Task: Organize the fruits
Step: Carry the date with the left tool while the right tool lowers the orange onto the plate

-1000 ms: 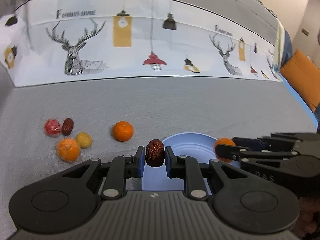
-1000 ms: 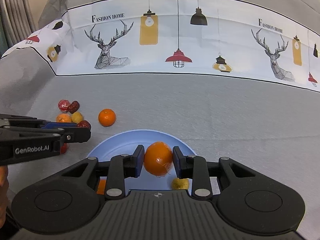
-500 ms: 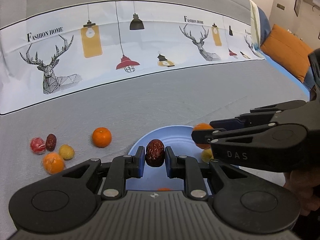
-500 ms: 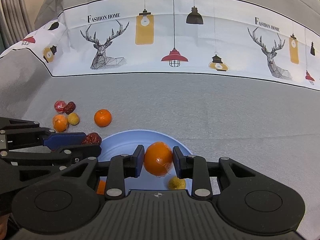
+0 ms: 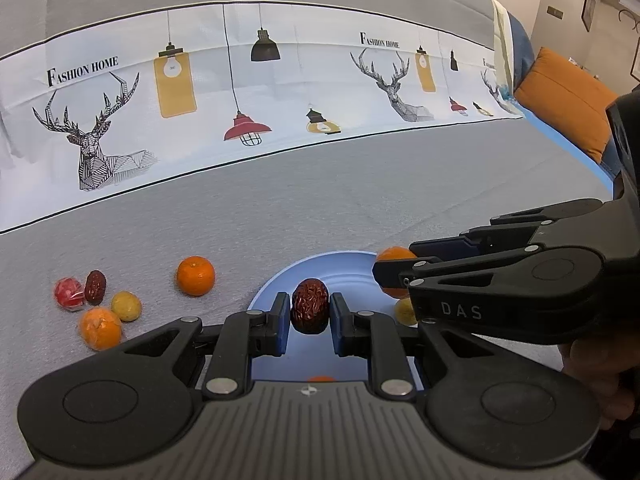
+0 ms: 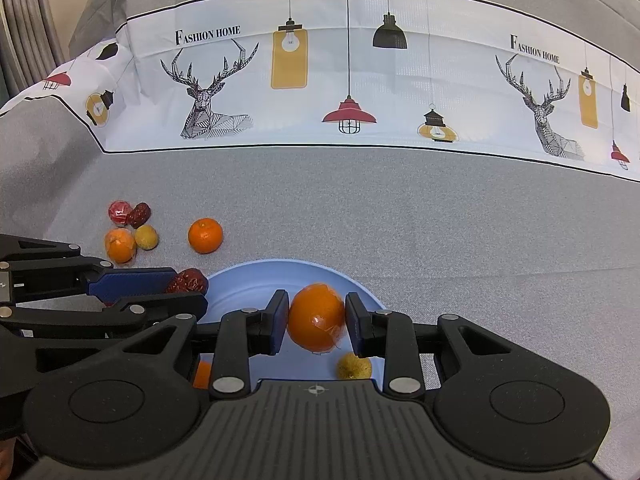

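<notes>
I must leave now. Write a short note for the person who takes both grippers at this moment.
Left gripper: shut on a wrinkled dark red date, over the round light blue plate.
Right gripper: shut on a plastic-wrapped orange, over the plate.
Done: a small yellow fruit and an orange piece lie in the plate.
Left: release both fruits, then fetch the five loose fruits on the grey cloth.

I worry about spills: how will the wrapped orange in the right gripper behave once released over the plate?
The wrapped orange is round, so it will probably roll. Its film looks slick. The blue plate rim seems shallow and may not stop it.
</notes>
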Available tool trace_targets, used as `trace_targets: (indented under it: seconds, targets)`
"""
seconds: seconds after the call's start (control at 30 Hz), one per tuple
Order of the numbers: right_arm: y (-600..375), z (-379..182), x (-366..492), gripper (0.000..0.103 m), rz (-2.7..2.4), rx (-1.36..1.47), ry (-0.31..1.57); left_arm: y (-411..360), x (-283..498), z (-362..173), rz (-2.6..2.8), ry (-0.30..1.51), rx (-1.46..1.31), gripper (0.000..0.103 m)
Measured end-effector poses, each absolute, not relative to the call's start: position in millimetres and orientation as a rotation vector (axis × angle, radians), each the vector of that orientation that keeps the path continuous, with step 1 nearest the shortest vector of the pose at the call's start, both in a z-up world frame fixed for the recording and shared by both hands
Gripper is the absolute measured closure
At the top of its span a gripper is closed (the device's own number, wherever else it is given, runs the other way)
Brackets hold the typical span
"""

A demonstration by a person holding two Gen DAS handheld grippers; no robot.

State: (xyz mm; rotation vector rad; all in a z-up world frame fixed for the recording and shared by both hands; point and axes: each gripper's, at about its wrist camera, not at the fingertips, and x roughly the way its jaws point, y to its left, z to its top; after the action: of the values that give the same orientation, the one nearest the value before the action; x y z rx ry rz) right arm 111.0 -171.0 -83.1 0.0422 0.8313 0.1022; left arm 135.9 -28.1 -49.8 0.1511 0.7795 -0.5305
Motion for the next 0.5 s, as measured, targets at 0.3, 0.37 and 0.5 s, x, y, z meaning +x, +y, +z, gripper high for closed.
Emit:
trace_targets:
  seconds: [0.3,0.37,0.5]
  targets:
    - [-170.7,-83.4,110.9,0.071,0.103,0.043,0.830,-29.3,134.8,-50.0,-0.539,0.777,0.149,0.080]
    - [-170.5,-83.4,110.8,0.071,0.102,0.042,0.831,-29.5,134.8,-50.2,-0.539,0.777,0.149,0.080]
    - [-170.6,-83.5,110.9,0.071,0.103,0.042,0.830,-29.6,134.7,-50.1,-0.539,0.776,0.147,0.080]
